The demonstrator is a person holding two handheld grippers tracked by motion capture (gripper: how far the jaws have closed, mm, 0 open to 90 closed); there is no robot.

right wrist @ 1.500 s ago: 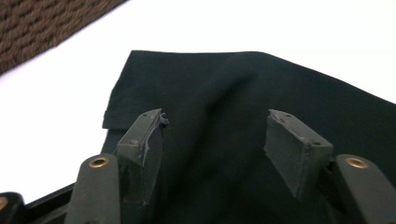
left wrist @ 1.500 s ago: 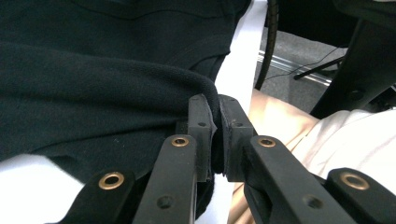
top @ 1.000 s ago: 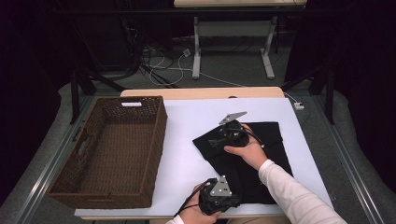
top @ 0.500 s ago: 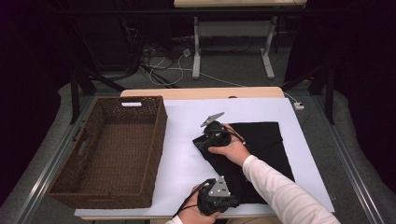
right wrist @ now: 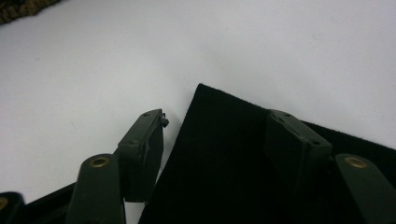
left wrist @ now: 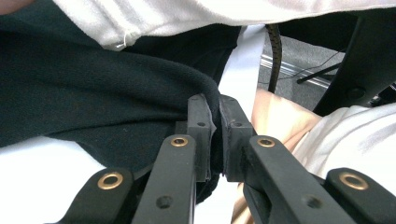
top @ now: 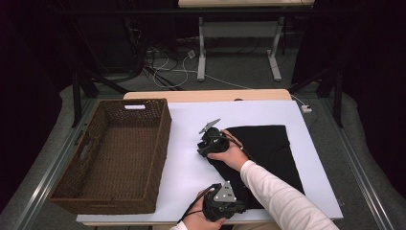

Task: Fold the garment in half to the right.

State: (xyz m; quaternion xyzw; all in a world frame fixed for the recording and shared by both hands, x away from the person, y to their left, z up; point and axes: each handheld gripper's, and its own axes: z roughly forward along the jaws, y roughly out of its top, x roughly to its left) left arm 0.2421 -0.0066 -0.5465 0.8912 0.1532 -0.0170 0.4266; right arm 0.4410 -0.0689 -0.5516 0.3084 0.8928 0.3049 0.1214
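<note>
Black cloth point(top: 268, 148) on the table, near edge pinched in left gripper point(left wrist: 212, 135), right gripper point(right wrist: 215, 154) open astride its corner

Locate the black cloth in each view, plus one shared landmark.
High view: black cloth lies right of centre on the white table.
Left gripper view: upper left, its edge pinched between the shut jaws.
Right gripper view: lower centre, corner between open jaws.
Shared landmark: the white table.

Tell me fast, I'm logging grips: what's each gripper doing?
Left gripper: shut on the black cloth.
Right gripper: open, jaws astride the cloth's corner.
</note>
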